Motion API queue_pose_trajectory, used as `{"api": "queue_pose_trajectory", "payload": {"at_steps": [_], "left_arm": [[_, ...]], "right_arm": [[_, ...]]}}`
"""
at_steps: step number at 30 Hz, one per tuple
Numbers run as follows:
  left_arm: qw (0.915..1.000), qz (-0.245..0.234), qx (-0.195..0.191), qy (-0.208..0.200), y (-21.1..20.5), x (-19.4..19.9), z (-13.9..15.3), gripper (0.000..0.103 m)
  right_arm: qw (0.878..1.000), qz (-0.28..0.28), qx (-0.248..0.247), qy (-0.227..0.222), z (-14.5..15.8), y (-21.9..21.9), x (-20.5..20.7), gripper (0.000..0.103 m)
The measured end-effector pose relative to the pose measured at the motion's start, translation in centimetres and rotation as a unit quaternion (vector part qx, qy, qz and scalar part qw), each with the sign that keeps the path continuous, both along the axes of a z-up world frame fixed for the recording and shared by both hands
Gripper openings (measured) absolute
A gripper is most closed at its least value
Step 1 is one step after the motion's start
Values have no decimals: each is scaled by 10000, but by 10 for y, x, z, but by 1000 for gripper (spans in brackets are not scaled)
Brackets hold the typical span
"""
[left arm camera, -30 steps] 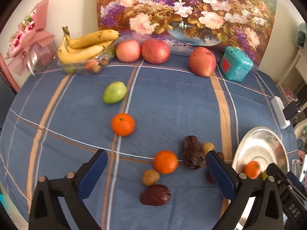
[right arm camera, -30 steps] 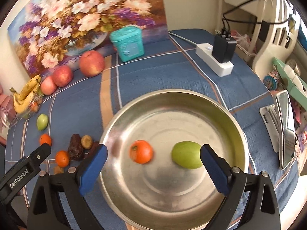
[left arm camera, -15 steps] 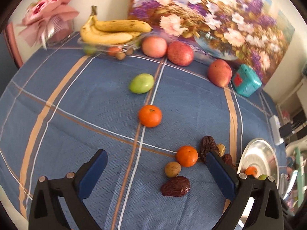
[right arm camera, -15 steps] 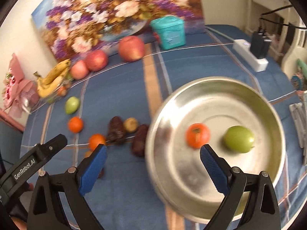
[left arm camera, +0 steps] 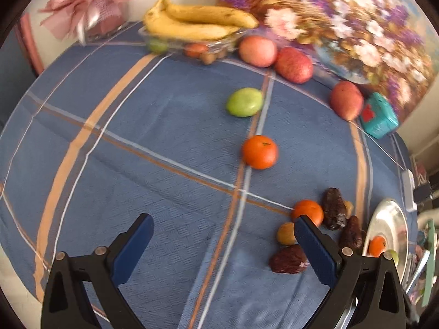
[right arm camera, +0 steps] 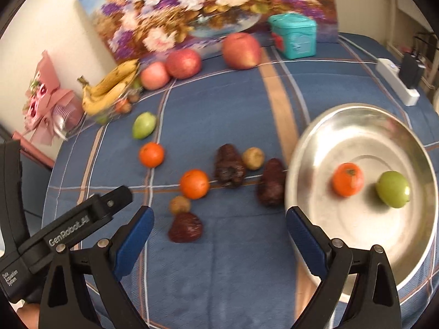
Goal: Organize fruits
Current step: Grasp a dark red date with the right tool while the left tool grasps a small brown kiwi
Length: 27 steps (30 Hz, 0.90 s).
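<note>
Both grippers are open and empty above the blue cloth. My left gripper [left arm camera: 222,235] is left of a cluster: a tangerine [left arm camera: 307,213], dark dates [left arm camera: 333,211] and a small brown fruit [left arm camera: 285,234]. A second tangerine [left arm camera: 259,152] and a green fruit [left arm camera: 244,102] lie farther off. My right gripper [right arm camera: 219,229] hovers over a date [right arm camera: 186,227], with the tangerine [right arm camera: 194,184] beyond. The steel bowl [right arm camera: 323,137] at right holds a tangerine [right arm camera: 348,179] and a green fruit [right arm camera: 393,189]. The left gripper's body [right arm camera: 68,227] shows at lower left.
Bananas [left arm camera: 197,22] in a clear dish, three red apples [left arm camera: 293,61], a teal tin [left arm camera: 380,119] and a flower painting [left arm camera: 343,13] line the back. A pink bouquet [left arm camera: 90,8] stands at far left. A power strip [right arm camera: 396,82] lies right of the bowl.
Both grippers have swung left. The bowl has slid to the right edge of both views and the loose fruit cluster has come closer to the right gripper. Nothing was picked up.
</note>
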<state>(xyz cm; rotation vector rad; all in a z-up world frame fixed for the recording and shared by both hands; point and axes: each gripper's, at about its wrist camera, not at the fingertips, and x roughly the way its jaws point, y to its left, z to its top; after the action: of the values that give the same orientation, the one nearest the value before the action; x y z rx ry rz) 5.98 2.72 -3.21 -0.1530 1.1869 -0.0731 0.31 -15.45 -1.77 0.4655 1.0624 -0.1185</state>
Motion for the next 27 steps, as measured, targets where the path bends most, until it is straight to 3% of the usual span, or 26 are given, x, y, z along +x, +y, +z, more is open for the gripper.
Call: {"api": "queue_pose_trajectory", "payload": {"at_steps": [6, 16, 21, 27], "left_arm": [[9992, 300, -7, 283, 16, 7, -14, 103], [9958, 500, 89, 765, 23, 14, -45, 102], [9960, 497, 78, 741, 23, 17, -45, 102], [9963, 490, 58, 697, 21, 29, -43, 102]], "right_arm": [[9993, 307, -80, 182, -12, 19, 13, 94], [9968, 539, 41, 596, -41, 34, 27, 69], [9958, 637, 109, 646, -47, 40, 31, 51], [9952, 700, 84, 677, -47, 43, 30, 40]]}}
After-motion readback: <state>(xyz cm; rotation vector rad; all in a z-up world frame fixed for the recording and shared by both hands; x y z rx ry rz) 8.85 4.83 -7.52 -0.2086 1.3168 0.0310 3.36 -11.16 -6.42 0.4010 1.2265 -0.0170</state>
